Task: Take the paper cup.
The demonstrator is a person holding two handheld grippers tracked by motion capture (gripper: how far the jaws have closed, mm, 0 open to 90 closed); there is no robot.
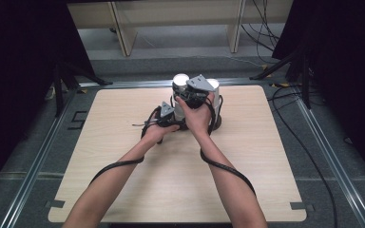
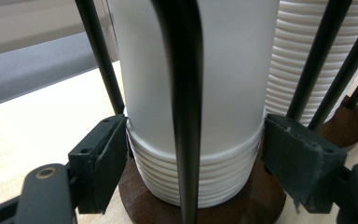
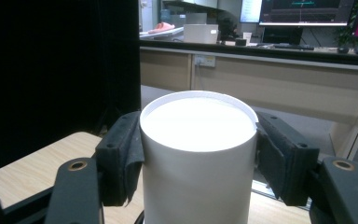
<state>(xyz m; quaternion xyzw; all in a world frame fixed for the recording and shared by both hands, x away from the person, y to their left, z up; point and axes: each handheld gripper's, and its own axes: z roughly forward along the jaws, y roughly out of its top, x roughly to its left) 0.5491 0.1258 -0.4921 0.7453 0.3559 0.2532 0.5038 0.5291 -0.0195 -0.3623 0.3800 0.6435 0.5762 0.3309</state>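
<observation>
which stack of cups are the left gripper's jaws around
The stack of cups in the middle of the left gripper view, behind the bent black rod. The left gripper has a jaw at each side of its ribbed rims near the brown base; the other stack stands beyond, untouched.

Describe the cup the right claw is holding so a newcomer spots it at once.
On the wooden table, look toward the far edge, where a black wire rack on a round brown base holds stacks of white cups. The cup is the top one of the left stack, upside down, pinched by the right claw. Unlike its neighbours, its smooth wall is fully exposed, not just a rim.
</observation>
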